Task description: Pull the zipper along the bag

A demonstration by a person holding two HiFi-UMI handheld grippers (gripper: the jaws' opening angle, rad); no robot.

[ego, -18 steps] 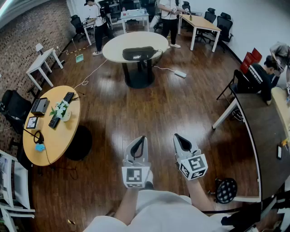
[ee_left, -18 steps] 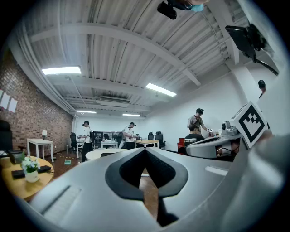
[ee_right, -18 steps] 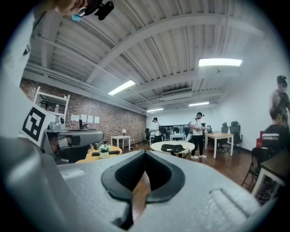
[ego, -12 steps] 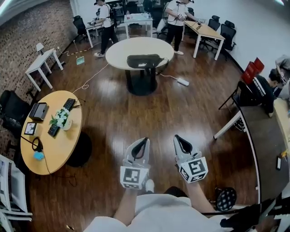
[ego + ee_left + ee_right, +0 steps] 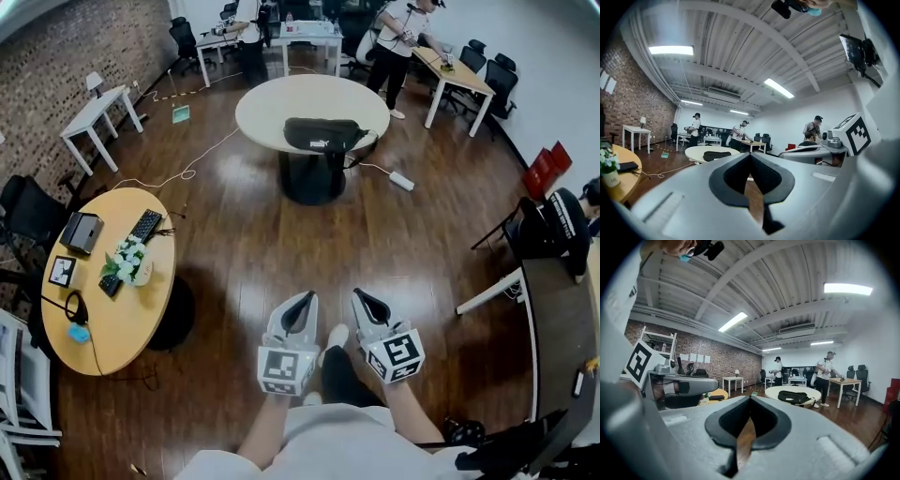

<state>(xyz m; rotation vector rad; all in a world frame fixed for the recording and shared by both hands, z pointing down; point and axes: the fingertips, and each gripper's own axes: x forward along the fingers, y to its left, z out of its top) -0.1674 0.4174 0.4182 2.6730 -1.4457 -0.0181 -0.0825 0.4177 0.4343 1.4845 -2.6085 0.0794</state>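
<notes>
Two shut, empty tools — left hand-held gripper, right hand-held gripper — hover well apart from the bag.

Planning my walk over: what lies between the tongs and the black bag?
Head view: only bare wooden floor, then the white table bearing the bag.

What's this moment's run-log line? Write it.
left gripper: shut, empty | right gripper: shut, empty | black fabric bag: untouched on round white table

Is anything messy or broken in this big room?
Nothing looks broken or spilled. The only untidy bit is a white cable snaking loose across the wooden floor toward the round table, plus a power strip lying beside it.
</notes>
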